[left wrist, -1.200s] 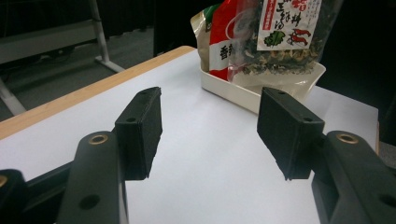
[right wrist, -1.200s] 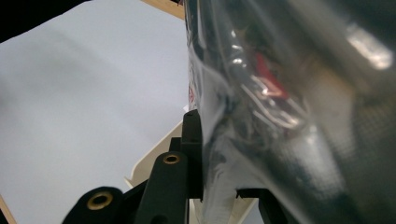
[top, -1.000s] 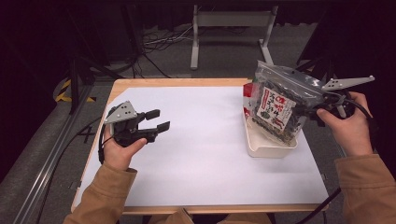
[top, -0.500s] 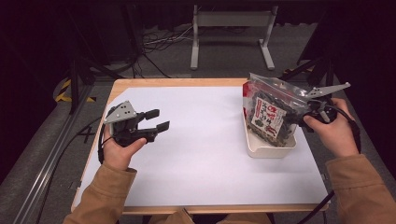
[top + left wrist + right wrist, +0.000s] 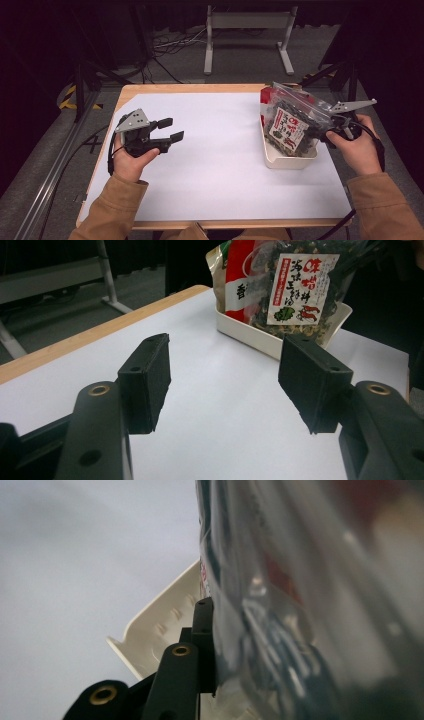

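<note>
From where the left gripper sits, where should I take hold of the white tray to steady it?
Grip the white tray by the near long rim, coming from the table's open middle: that wall faces the left gripper, its jaws open. The clear snack bag, which the right gripper presses against, leans over the rest and would likely get in the way.

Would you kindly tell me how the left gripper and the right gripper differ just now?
The left gripper stands open with nothing between its jaws, above the bare white table sheet; the right gripper is at the clear snack bag in the white tray. Both are black and hand-held.
</note>
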